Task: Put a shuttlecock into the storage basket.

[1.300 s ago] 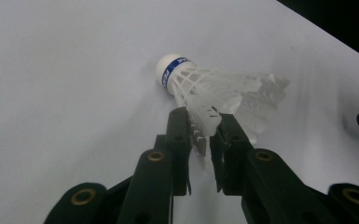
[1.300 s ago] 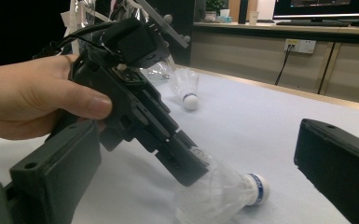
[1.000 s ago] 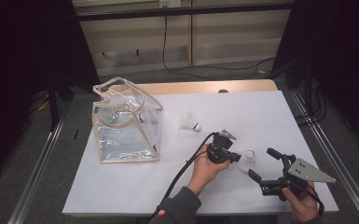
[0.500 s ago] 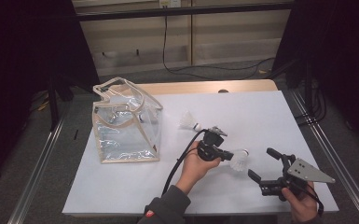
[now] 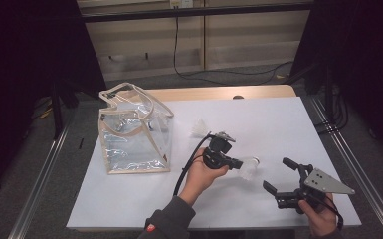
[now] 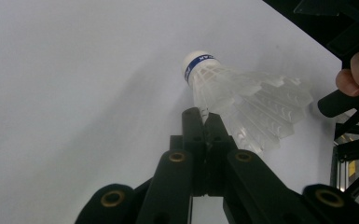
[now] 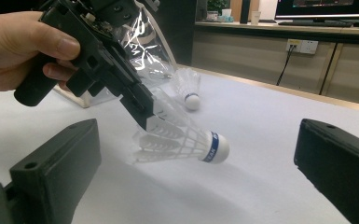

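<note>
A white shuttlecock (image 6: 233,88) with a blue band on its cork hangs just above the white table, its cork pointing away from my left gripper (image 6: 204,122). That gripper is shut on the edge of the feather skirt. In the high view the left gripper (image 5: 239,163) holds the shuttlecock (image 5: 248,169) near the table's middle front. My right gripper (image 5: 277,174) stands open to the right of it, jaws wide apart. In the right gripper view the held shuttlecock (image 7: 186,142) hangs in front of the right gripper (image 7: 198,140), pinched by the left gripper (image 7: 144,114).
A clear plastic bag (image 5: 134,132) with beige trim stands open at the table's left. A second shuttlecock (image 5: 198,128) lies between the bag and the left gripper, and shows as a shuttlecock (image 7: 189,91) beyond the held one. The table edge (image 5: 328,219) runs close to the right hand.
My left gripper has moved left and risen a little, carrying the shuttlecock off the table toward the bag side. The right gripper has stayed where it was.
</note>
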Available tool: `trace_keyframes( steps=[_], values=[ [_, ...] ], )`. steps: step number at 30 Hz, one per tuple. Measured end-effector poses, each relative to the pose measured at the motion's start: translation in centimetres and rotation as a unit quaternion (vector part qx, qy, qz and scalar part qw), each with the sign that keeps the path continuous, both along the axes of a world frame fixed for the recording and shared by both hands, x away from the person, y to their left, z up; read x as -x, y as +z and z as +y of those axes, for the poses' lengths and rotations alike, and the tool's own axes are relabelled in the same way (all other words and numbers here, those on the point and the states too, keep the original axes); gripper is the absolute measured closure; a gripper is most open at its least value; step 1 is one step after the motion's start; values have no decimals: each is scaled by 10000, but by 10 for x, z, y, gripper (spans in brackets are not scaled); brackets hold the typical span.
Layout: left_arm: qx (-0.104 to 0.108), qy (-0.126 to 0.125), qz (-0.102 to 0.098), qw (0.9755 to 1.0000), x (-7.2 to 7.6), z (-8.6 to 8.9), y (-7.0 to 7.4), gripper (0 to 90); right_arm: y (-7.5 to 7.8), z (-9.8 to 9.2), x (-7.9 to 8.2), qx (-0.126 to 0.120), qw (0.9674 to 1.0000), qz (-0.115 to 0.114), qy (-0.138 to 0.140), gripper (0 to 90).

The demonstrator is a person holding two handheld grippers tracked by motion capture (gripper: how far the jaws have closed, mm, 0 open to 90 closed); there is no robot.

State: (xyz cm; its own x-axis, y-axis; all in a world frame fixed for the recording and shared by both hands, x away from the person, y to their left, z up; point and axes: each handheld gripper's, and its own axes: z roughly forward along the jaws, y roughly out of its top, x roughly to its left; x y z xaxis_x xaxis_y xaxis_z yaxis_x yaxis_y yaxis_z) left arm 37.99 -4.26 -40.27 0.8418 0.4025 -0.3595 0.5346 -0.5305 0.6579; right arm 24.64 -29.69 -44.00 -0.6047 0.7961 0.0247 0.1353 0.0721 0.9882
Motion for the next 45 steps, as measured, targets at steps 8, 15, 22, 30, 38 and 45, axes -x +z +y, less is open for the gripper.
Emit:
trace_keyframes(
  steps=[8, 15, 22, 30, 38, 45],
  values=[
    [-13, 22, 29, 10000, -1, 11, 6, 900, 1, -1, 0, -7, 10000, -42, -11, 2],
    [-90, 6, -44, 9999, -3, 17, 13, 900, 1, -1, 0, -27, 10000, -3, -26, 2],
    [-49, 41, 13, 10000, -5, 24, 17, 900, 1, -2, 0, -15, 10000, -7, -33, 2],
    [-43, 51, 23, 10000, -7, 32, 27, 900, 1, -1, 0, 2, 10000, -23, -15, 2],
    [-68, 80, 32, 9999, -8, 38, 34, 900, 1, -1, 1, -6, 10000, -20, -17, 2],
    [-80, 79, 40, 9999, -9, 41, 39, 900, 1, -1, 2, -5, 10000, -16, -22, 2]
  ],
)
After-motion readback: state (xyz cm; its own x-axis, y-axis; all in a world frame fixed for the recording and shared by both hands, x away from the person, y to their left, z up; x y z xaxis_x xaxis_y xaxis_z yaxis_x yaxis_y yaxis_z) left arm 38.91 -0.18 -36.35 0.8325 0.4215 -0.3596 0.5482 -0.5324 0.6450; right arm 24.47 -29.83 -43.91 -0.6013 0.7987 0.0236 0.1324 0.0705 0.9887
